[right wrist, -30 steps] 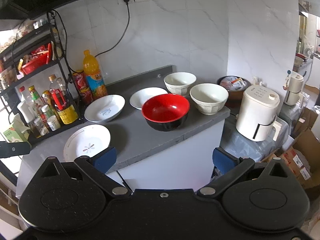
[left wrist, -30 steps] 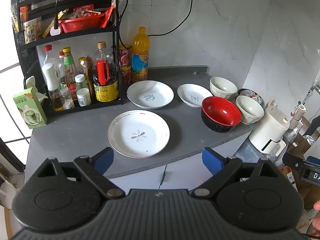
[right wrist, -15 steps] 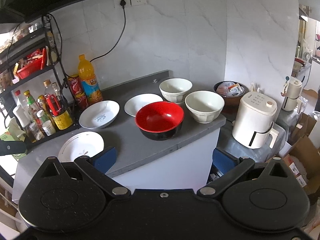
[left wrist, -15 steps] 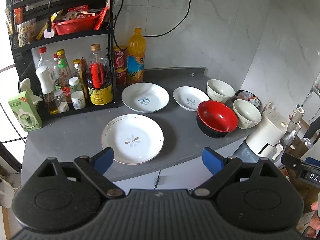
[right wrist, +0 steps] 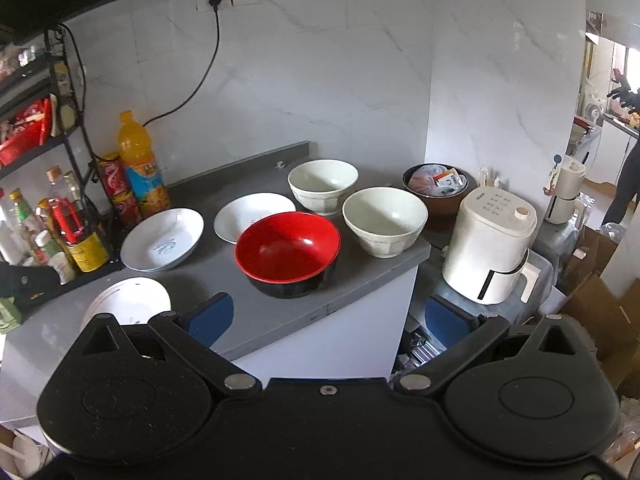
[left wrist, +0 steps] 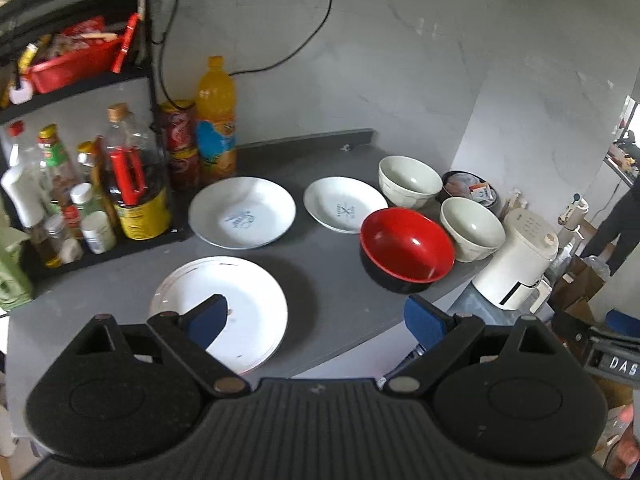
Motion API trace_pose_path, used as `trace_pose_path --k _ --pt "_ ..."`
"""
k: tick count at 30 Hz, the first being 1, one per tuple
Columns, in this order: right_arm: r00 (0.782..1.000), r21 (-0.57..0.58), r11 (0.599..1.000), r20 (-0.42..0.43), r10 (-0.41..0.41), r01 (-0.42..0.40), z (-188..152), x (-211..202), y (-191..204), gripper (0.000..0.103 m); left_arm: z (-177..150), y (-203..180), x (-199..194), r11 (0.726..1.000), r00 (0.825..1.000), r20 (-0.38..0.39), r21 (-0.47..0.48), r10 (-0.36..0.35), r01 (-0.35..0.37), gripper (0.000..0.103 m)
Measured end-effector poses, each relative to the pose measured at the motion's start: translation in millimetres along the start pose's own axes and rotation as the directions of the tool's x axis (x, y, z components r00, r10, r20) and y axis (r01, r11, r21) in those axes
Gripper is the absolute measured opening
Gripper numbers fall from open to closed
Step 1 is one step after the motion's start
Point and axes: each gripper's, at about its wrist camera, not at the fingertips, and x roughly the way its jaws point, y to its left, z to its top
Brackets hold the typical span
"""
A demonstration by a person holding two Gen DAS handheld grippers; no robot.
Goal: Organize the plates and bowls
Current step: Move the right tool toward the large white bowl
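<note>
While both sets of jaws gape wide and hold nothing, the left gripper [left wrist: 316, 316] hangs nearest the front plate [left wrist: 240, 312] on the table [left wrist: 328, 264]; the right gripper [right wrist: 326, 320] faces the red bowl [right wrist: 288, 252].

Soft daylight, slight blur, fisheye-bent edges.

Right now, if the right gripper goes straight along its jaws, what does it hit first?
Probably the red bowl: it sits centred ahead between the open jaws of the right gripper, nearest on the grey counter. Depth is uncertain; a low approach might meet the counter edge first.
</note>
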Motion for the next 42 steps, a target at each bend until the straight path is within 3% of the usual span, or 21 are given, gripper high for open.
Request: trace_pose_path --k 11,20,25,39,42 --pt "0.999 0.047 0.999 -0.036 -0.005 0.007 18 45 10 0.103 37 -8 67 0.990 0.991 -0.055 0.060 -0.123 0.126 0.094" --pt "0.997 0.169 0.985 -0.067 -0.025 0.036 30 67 10 0.103 59 -10 96 0.975 0.980 -0.088 0.117 -0.179 0.189 0.094" --pt "0.993 0.152 0.983 -0.079 -0.091 0.102 33 78 13 0.103 69 -14 108 0.970 0.978 -0.093 0.140 -0.186 0.197 0.094" --pt "0.992 0.200 0.975 -0.097 -0.081 0.100 49 110 -8 0.103 90 -35 143 0.972 0.976 -0.128 0.135 -0.174 0.191 0.094" --pt "0.992 0.206 0.974 -0.099 -0.074 0.093 53 120 -18 0.103 94 -43 155 0.979 0.981 -0.134 0.129 -0.142 0.160 0.094"
